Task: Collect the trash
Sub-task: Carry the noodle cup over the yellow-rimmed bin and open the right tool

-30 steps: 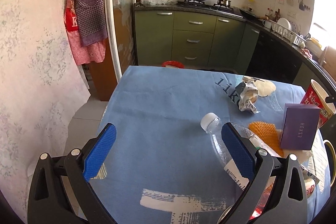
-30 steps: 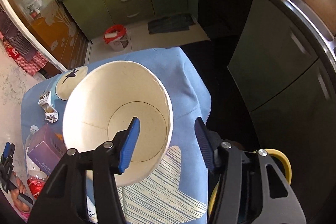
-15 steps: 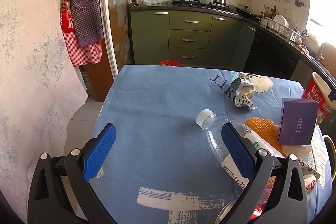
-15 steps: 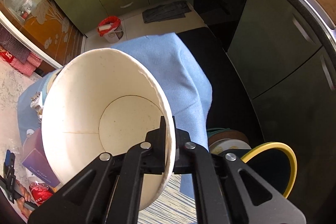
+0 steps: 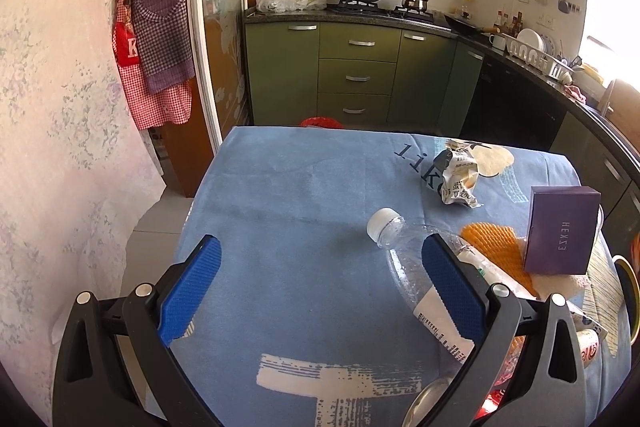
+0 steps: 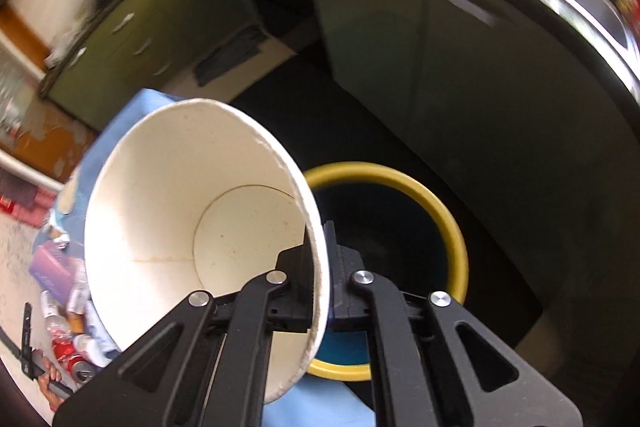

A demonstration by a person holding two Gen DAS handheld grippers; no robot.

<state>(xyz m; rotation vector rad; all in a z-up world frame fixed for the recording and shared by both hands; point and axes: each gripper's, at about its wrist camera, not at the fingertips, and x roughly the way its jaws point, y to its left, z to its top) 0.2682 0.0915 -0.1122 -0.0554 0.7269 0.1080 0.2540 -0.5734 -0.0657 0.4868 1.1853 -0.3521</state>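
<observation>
One paper cup (image 6: pixel 192 227), its rim wall clamped between the right jaws; left jaws apart, empty.

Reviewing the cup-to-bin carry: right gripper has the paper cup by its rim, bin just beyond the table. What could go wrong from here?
1. The right gripper pinches only the thin rim of the paper cup; the wall could buckle and slip out.
2. The cup hangs over the table edge, only partly above the yellow-rimmed bin; released now, it may clip the rim or miss.
3. The right wrist view is blurred, so aim may be off.
</observation>
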